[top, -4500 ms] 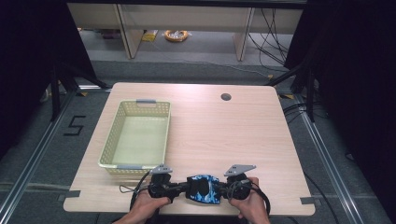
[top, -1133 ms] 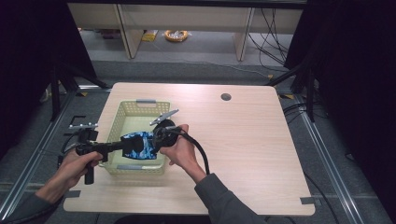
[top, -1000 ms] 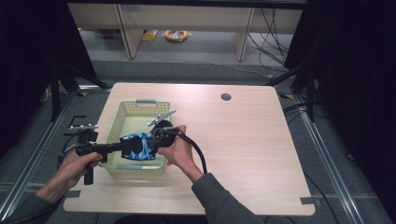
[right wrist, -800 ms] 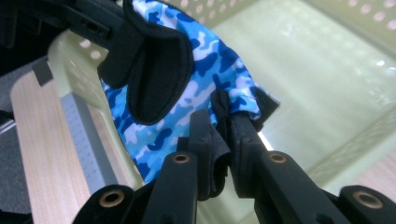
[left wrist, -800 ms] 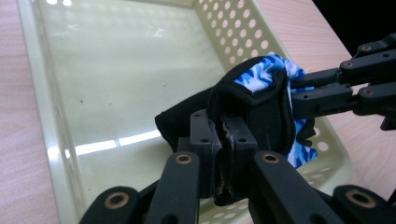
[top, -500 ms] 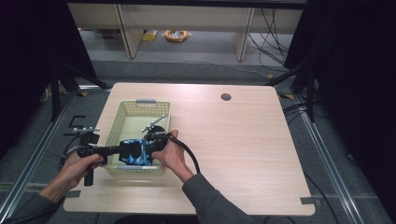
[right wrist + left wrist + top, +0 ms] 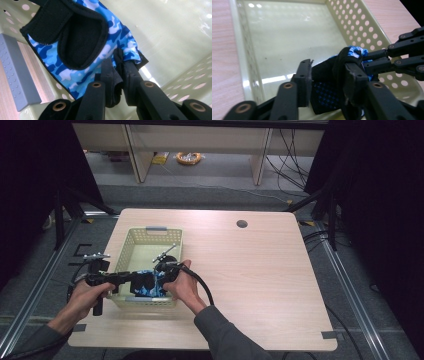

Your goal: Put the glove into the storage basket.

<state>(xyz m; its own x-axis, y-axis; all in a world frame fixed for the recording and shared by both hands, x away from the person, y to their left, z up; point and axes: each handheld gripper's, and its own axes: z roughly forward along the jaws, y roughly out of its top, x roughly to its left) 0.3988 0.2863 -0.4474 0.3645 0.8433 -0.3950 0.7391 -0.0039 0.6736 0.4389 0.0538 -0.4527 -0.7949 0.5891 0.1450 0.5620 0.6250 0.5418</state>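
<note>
A blue camouflage glove (image 7: 145, 284) with black trim hangs stretched between my two grippers, low inside the near end of a pale green perforated basket (image 7: 150, 231). My left gripper (image 7: 117, 279) reaches in over the basket's left wall. In the left gripper view its jaws (image 7: 328, 67) stand apart, with the glove's black fabric (image 7: 324, 82) lying between them and hooked over one finger (image 7: 352, 80). My right gripper (image 7: 162, 272) is at the glove's other end. Its jaws (image 7: 117, 60) pinch the glove's edge (image 7: 82, 37) tightly.
The basket sits on the left part of a light wooden table (image 7: 250, 270). Grey handles mark the basket's far end (image 7: 156, 228) and near end (image 7: 17, 72). A round cable hole (image 7: 242, 224) is at the table's back. Cables trail from both grippers.
Both grippers carried the glove from the table's front edge to the basket and lowered it inside over the last second. The left jaws now stand apart.
</note>
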